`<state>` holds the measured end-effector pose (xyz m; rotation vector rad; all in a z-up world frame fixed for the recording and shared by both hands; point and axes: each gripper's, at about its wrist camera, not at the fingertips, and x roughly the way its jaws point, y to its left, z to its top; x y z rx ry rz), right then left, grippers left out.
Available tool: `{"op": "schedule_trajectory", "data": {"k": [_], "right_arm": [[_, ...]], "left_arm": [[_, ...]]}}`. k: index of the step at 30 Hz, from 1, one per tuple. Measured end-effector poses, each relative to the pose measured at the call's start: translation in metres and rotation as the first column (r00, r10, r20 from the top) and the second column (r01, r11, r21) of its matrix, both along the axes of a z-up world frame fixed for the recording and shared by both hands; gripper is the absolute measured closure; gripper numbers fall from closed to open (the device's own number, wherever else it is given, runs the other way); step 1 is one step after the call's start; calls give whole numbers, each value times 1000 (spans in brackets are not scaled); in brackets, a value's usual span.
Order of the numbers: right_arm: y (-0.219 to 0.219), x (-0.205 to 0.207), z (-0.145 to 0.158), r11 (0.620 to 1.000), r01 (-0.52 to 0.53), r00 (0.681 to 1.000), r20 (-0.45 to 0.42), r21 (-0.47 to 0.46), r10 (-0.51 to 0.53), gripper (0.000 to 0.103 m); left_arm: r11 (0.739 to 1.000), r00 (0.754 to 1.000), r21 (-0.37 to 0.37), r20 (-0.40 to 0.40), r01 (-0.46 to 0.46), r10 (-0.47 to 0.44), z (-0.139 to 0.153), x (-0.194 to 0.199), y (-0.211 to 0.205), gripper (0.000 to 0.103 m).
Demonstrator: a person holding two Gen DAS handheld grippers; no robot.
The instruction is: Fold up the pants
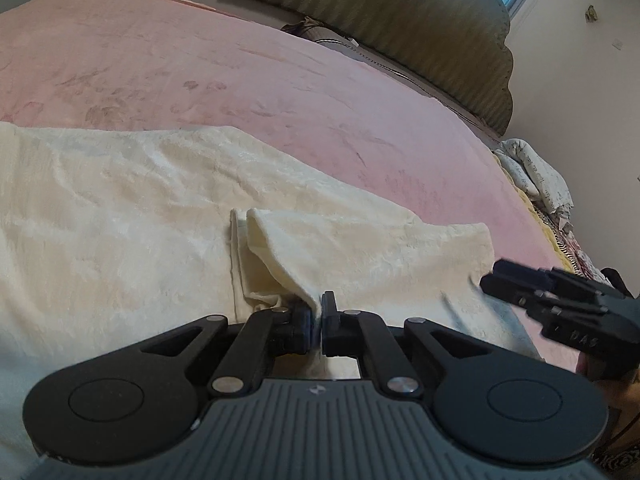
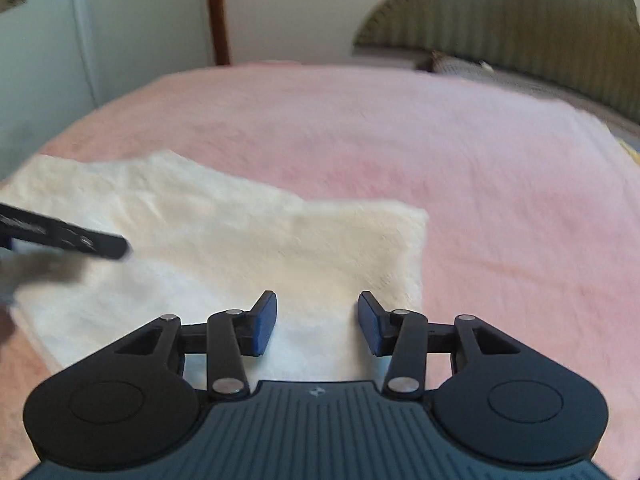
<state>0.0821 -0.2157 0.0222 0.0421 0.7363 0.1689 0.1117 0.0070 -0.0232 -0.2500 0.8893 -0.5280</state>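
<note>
Pants [image 1: 120,216], cream in colour with a plush texture, lie spread flat on the pink bedspread [image 1: 280,92], near its close edge. In the left wrist view a raised fold of the fabric [image 1: 276,256] runs from the middle of the garment down into the left gripper [image 1: 316,326], whose fingers are closed tightly on that fold with cloth visible between the pads. The right gripper [image 2: 316,326] hovers over the garment's right-hand portion with its fingers spread wide and nothing between them; its blue pads [image 2: 266,326] sit above the fabric (contact with the cloth cannot be confirmed from this view). The same gripper appears blurred at the right edge of the left wrist view, just beside the garment's corner.

Step in hand, as judged from this layout: acquisition of grip points before a fold is carried over. One point is secured; the second is not yet taken.

Requirements for the next move:
- Lower the right gripper onto an edge near the corner [image 2: 416,216] and close it on the fabric.
- Lift both points level, so that the layer travels without sagging.
- Keep the left pinch firm; plush fabric is likely to slip.

A padded headboard [image 2: 520,36] stands at the far side of the bed, well apart from the work.
</note>
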Motion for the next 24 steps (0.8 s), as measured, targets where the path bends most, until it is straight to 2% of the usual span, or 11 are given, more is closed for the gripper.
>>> {"op": "schedule_trajectory", "data": {"k": [2,4,7,8,12,16,18,19,21,24], "right_arm": [[1,4,15,999,-14,998,67,40,12,60],[5,24,19,1000,-14,998,62,13,14,59],[3,50,-10,997,5,998,-59,-79,-10,60],[2,50,-17,996,0,998,-67,-91,-7,60],[9,17,-2,993,12,1000,0,-120,-12,58],[22,-27,6,989,-45,999,11,-143,47,57],[27,-40,-2,992,-61,998,-22,-112,59,57],[32,-44,-10,991,-69,997,-41,-111,65,56],[37,-55,-18,988,-53,999,2,-143,54,55],[33,-58,-6,997,-10,1000,5,-82,11,54]], "left_arm": [[1000,1000,5,2,0,0,0,0,-1,96],[1000,1000,3,1,-3,3,0,1,-1,96],[1000,1000,17,5,8,-8,1,1,-2,90],[1000,1000,22,6,14,-14,3,1,-2,85],[1000,1000,15,30,-8,7,19,1,6,84],[994,982,102,187,-47,27,45,-4,1,84],[989,975,130,220,-64,35,52,-2,-5,84],[991,974,124,223,-59,30,54,-1,-9,84],[996,977,92,209,8,-27,58,-2,-19,84],[988,974,78,174,133,-145,54,-9,-36,78]]}}
